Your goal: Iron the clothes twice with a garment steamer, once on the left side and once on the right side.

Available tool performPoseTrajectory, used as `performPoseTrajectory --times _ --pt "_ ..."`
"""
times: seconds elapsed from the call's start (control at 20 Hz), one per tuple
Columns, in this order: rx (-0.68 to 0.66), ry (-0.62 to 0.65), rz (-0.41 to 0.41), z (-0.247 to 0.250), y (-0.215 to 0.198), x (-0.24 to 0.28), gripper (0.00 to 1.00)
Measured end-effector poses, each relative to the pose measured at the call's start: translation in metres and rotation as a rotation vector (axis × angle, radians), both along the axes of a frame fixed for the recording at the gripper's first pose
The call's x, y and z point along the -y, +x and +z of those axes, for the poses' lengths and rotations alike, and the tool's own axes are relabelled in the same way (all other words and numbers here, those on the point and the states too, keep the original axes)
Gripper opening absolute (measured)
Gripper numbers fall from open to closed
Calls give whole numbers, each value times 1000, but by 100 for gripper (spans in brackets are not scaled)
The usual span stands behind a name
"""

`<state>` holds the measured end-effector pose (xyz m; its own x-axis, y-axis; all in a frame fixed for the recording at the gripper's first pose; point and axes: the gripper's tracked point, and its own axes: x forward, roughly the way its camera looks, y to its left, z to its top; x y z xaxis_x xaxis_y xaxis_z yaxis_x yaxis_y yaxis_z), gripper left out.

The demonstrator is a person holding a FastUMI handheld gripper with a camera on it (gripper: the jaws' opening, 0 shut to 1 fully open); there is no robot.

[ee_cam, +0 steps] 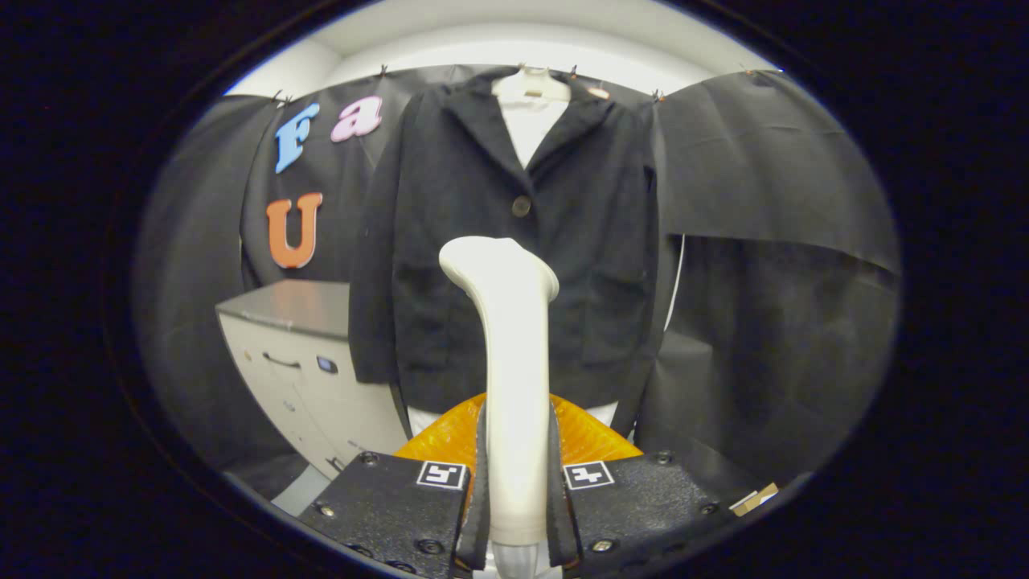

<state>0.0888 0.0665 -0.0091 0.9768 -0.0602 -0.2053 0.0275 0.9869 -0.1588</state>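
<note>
Both claw (515, 474) fingers clamp steamer (508, 338) (upright) before hanging jacket (514, 241).

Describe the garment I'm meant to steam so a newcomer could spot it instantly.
Look beyond the tongs, which are shut on the white steamer handle. On the black cloth wall hangs a dark jacket on a hanger, right of the pale cabinet. Its notched lapels, single button and white inner layer set it apart from the flat cloth.

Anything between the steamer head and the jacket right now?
Nothing in the gripper view: the steamer, clamped in the jaws, rises with its head before the jacket below the button. Contact cannot be told.
</note>
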Motion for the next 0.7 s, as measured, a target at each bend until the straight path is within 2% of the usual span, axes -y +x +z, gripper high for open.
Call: performPoseTrajectory --times 0.2,0.7 --pt "134 25 38 66 20 4 31" --pt "288 97 186 156 74 47 31"
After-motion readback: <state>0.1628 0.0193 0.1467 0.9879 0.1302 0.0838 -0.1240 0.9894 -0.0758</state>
